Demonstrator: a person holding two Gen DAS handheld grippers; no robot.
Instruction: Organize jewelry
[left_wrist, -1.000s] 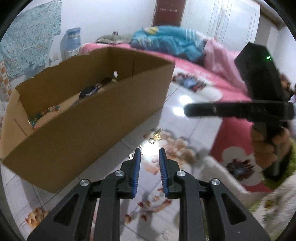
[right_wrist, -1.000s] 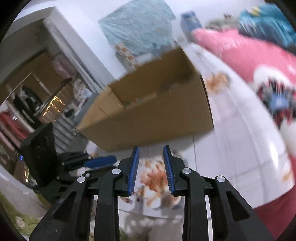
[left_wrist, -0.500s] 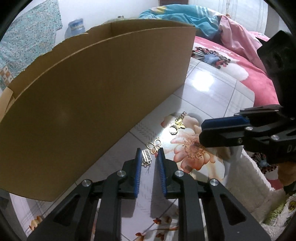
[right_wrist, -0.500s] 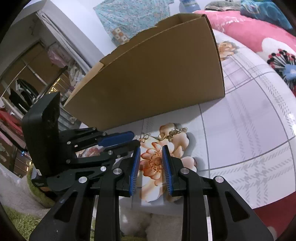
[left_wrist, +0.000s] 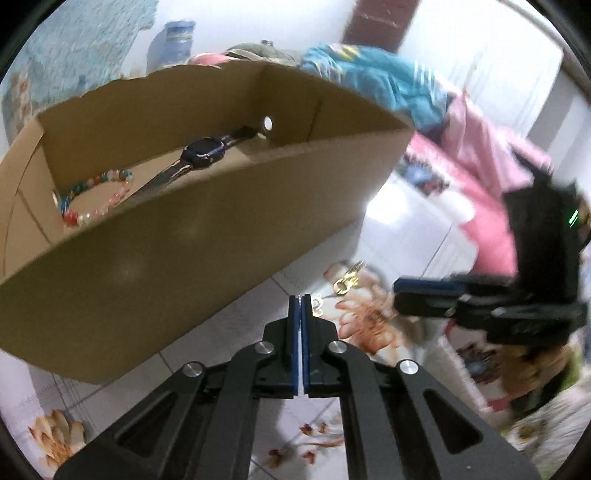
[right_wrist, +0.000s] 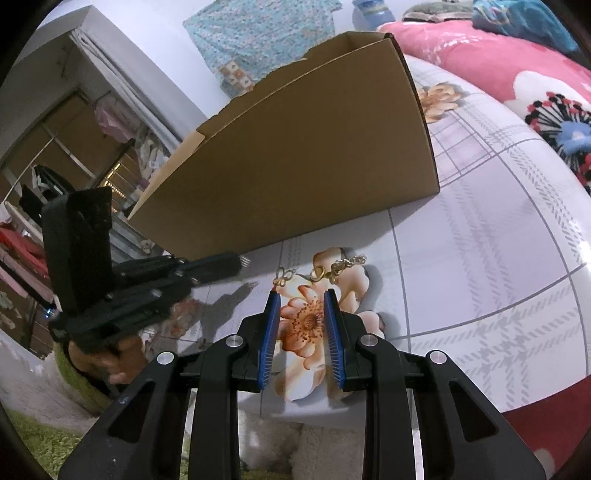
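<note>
Behind everything, a bed with a pink flowered cover (right_wrist: 517, 55) and a bundled teal blanket (left_wrist: 373, 79) fills the far side of the room, with a teal patterned cloth (right_wrist: 258, 33) hanging on the white wall. On the pale tiled floor (right_wrist: 480, 240) stands one long cardboard box (left_wrist: 207, 236), open at the top; its near wall rises between the left gripper and the box's contents. Inside lie two things: a dark wristwatch (left_wrist: 203, 155) stretched along the bottom, and just beside it toward the left end a bracelet of coloured beads (left_wrist: 94, 197).

Near the box, the left gripper (left_wrist: 300, 300) hangs above the floor with its blue pads pressed together; a small silvery piece seems to stick out at the tip in the right wrist view, but it is too blurred to say whether anything is pinched. The right gripper (right_wrist: 302, 295) hovers low over a flower printed on the tile, its fingers (right_wrist: 334, 332) apart and holding nothing.

Beyond the right gripper's tips, two small gold pieces rest on the floor just in front of the box: a chain with a ring (right_wrist: 341, 266) and, near it to the left, a butterfly-shaped charm (right_wrist: 283, 276).
</note>
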